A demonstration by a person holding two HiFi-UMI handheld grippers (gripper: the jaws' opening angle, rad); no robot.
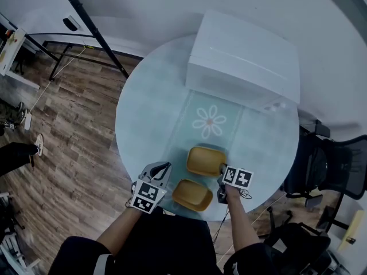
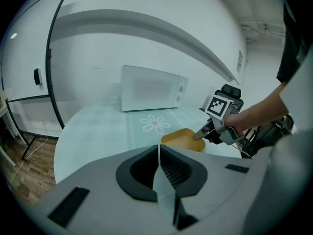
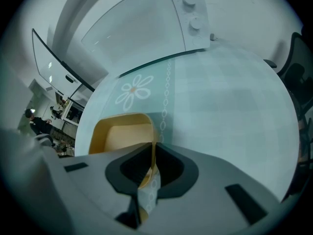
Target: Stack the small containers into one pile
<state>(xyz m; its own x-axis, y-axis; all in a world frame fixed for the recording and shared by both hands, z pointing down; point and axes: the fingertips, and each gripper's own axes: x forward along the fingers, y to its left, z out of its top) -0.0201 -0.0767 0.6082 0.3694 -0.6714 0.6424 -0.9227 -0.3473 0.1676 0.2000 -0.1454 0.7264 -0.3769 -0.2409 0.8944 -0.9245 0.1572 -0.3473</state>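
In the head view the right gripper covers the right edge of the farther container, so the grip itself is hard to read there. The right gripper view shows it: the jaws are clamped on that yellow container's thin rim, and its near wall drops out of sight behind the gripper body. The nearer container sits just in front of the first, close but apart, near the table's front edge. In the left gripper view it is hidden behind the gripper's own housing. The left gripper hangs just left of it, jaws pressed together on nothing. Both containers rest on a round pale table with a flower-print mat and a white microwave at the back. Around it lie wood flooring, a black stand and an office chair, partly cut off.
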